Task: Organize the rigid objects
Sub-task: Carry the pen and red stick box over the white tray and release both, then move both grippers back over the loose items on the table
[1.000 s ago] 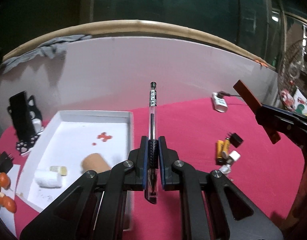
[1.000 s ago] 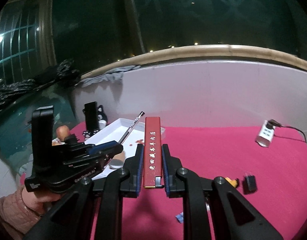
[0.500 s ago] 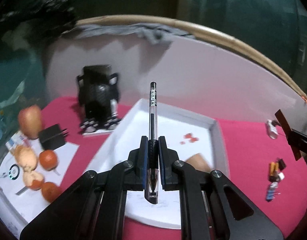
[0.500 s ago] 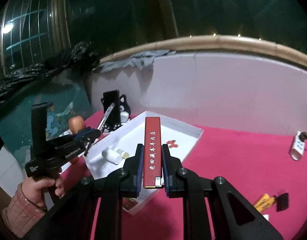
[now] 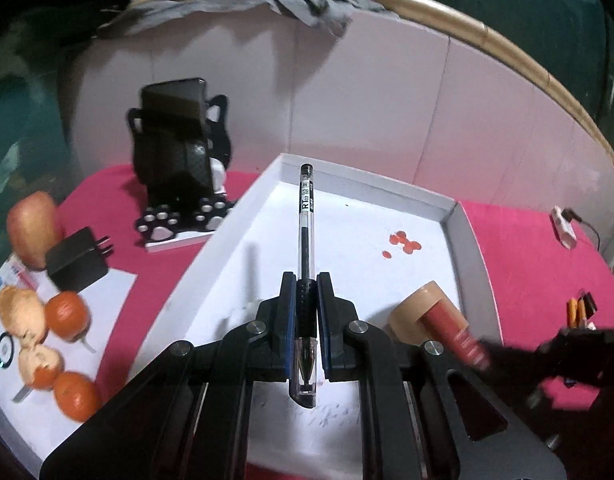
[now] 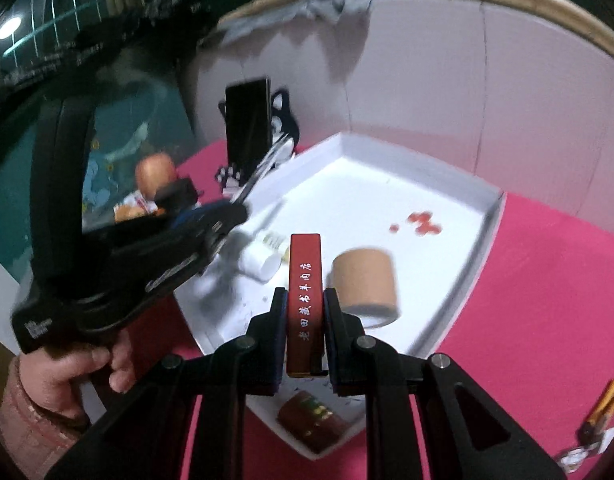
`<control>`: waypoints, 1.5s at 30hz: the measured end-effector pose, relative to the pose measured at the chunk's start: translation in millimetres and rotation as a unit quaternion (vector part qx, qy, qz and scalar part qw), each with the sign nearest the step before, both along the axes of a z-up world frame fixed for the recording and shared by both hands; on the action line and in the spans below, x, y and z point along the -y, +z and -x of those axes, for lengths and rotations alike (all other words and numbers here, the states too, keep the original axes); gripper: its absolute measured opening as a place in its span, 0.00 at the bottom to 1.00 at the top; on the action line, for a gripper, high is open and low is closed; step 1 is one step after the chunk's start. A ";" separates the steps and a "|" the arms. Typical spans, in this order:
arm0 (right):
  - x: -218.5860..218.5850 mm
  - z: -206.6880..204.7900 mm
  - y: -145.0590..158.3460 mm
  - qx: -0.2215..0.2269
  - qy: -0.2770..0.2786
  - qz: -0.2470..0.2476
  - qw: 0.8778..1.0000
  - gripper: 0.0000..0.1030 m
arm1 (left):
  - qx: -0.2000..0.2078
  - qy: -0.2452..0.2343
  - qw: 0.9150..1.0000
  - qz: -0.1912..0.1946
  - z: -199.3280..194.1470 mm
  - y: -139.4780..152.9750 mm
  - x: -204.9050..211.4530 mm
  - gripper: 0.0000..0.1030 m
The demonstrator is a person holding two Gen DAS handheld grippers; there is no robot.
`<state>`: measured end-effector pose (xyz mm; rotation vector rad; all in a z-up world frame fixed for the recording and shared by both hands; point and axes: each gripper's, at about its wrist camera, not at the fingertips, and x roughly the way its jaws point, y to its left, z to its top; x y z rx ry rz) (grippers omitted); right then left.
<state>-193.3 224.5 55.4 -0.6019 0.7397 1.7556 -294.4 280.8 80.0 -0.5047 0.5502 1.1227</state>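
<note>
My left gripper [image 5: 305, 308] is shut on a clear gel pen [image 5: 305, 216] with a black cap, held lengthwise above the white tray [image 5: 463, 240]. My right gripper [image 6: 305, 316] is shut on a flat red bar with gold characters [image 6: 305, 276], also over the tray [image 6: 491, 216]. In the right wrist view the left gripper [image 6: 227, 216] hangs blurred at the tray's left edge, a hand [image 6: 75, 368] around its handle. In the left wrist view the red bar [image 5: 451, 332] enters from the right, in front of a roll of tan tape [image 5: 411, 312].
The tray holds the tan tape roll [image 6: 365, 280], a small white bottle [image 6: 263, 260] and red spots [image 6: 423, 222]. A black phone on a cat-shaped stand [image 5: 179, 152], a charger [image 5: 77, 264], an apple [image 5: 31, 228] and oranges [image 5: 67, 314] lie left of it. Batteries [image 5: 577, 312] and a power strip [image 5: 563, 228] sit right.
Both grippers have swung left and down, from over the red cloth to above the white tray. The pen and the red bar stay gripped. The tray now looks larger and nearer.
</note>
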 end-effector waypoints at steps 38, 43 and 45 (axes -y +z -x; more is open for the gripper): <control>59.7 -42.2 25.5 0.010 -0.103 -0.100 0.990 1.00 | -0.010 0.045 0.996 -0.070 -1.7 35.2 36.3 1.00; 95.7 -83.0 54.0 -0.004 -0.161 -0.153 0.975 1.00 | 0.015 0.010 0.996 -0.088 -12.7 49.5 54.0 1.00; 114.0 -104.0 66.8 -0.008 -0.190 -0.178 0.965 1.00 | 0.024 -0.016 0.995 -0.092 -23.0 52.7 61.5 1.00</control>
